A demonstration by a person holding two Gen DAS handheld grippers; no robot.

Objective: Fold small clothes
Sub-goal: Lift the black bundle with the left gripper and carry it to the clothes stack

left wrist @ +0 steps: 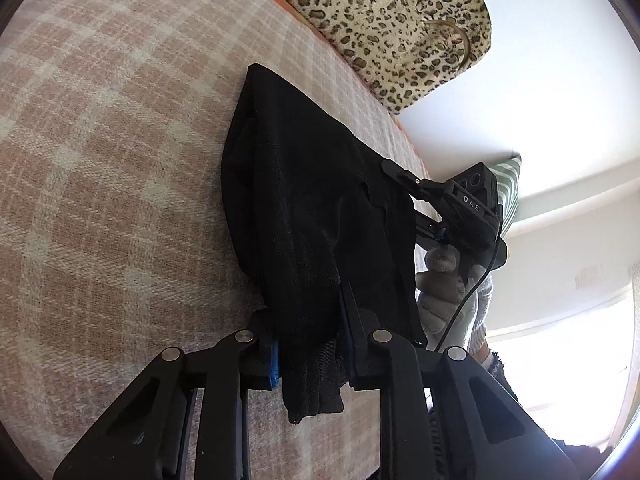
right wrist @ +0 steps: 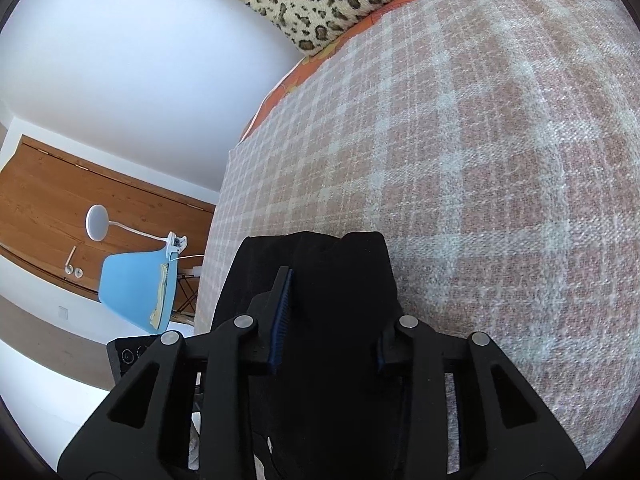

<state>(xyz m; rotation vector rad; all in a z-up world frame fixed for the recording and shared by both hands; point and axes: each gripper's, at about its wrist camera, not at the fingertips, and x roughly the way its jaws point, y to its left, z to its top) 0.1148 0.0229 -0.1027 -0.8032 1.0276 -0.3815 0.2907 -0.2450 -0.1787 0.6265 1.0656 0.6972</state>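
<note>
My left tongs [left wrist: 310,344] pinch black garment [left wrist: 312,208] hem; my right tongs [right wrist: 328,320] clamp its other edge. Checked blanket [left wrist: 120,160] open at nine o'clock; leopard bag [left wrist: 400,20] at one.

Black garment [left wrist: 304,216] — thin knit, bunched and draped — lies lengthwise on the pink plaid blanket [left wrist: 120,152].

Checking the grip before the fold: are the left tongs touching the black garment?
Touching. The left wrist view shows the left tongs closed on the black garment, cloth pinched between the blue pads and hanging below.
</note>
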